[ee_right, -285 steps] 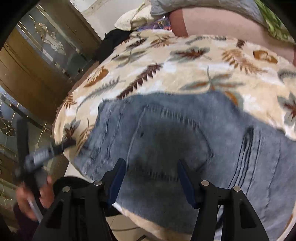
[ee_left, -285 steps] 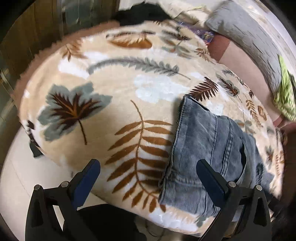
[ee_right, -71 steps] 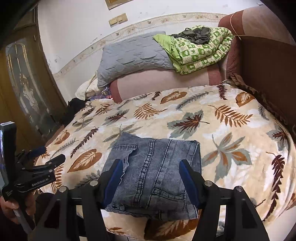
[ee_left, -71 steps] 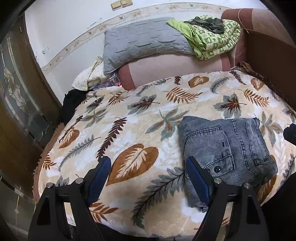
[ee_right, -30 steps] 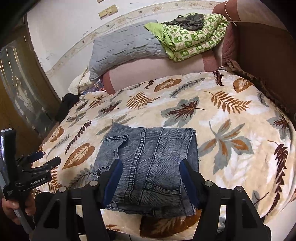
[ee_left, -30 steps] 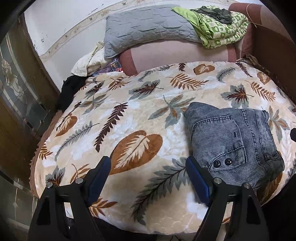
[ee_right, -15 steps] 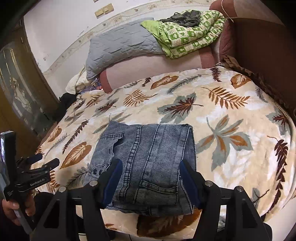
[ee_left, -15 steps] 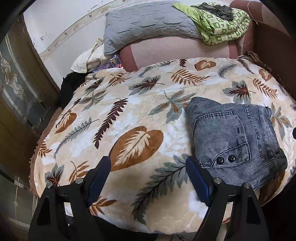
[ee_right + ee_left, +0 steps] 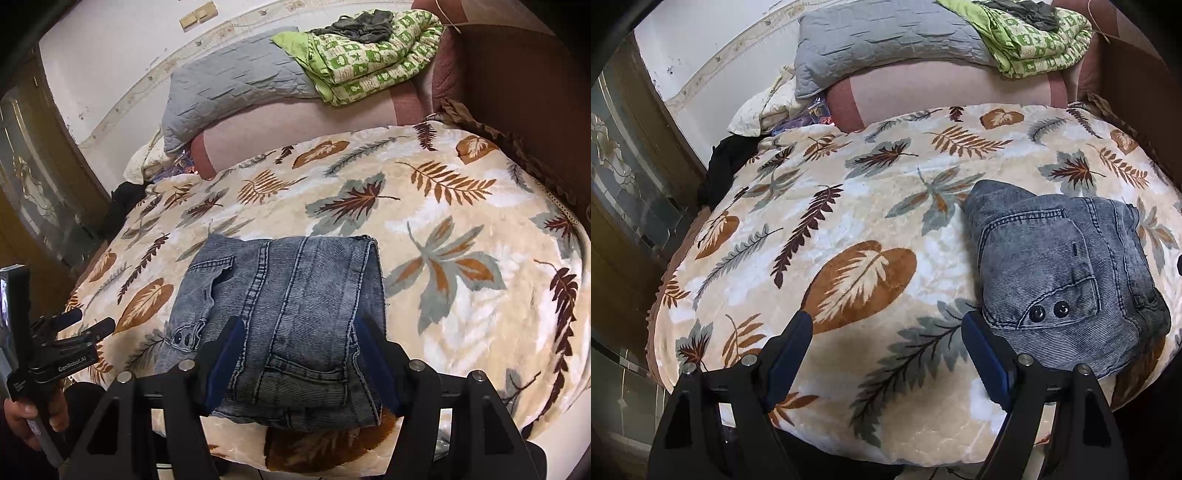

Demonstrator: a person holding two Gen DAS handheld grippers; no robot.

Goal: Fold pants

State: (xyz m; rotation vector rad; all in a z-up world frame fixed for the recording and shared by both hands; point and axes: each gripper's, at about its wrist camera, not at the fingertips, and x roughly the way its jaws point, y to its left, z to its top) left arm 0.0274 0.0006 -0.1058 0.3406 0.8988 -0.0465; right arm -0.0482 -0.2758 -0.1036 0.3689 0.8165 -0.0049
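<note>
Folded jeans (image 9: pixel 288 317) lie flat on the leaf-print blanket (image 9: pixel 461 229). Left gripper (image 9: pixel 886 332) and right gripper (image 9: pixel 295 332) both gape empty above that blanket.

A home bedroom: a bed (image 9: pixel 461 206) under a leaf-print blanket (image 9: pixel 849 229), a grey pillow (image 9: pixel 236 88) and green quilt (image 9: pixel 369 55) at 12 o'clock.

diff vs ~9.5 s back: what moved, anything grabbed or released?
Both grippers have pulled back from close over the jeans, now a compact folded bundle on the leaf blanket. Left gripper and right gripper are open and empty. Pillow and green quilt unchanged over the last seconds.
</note>
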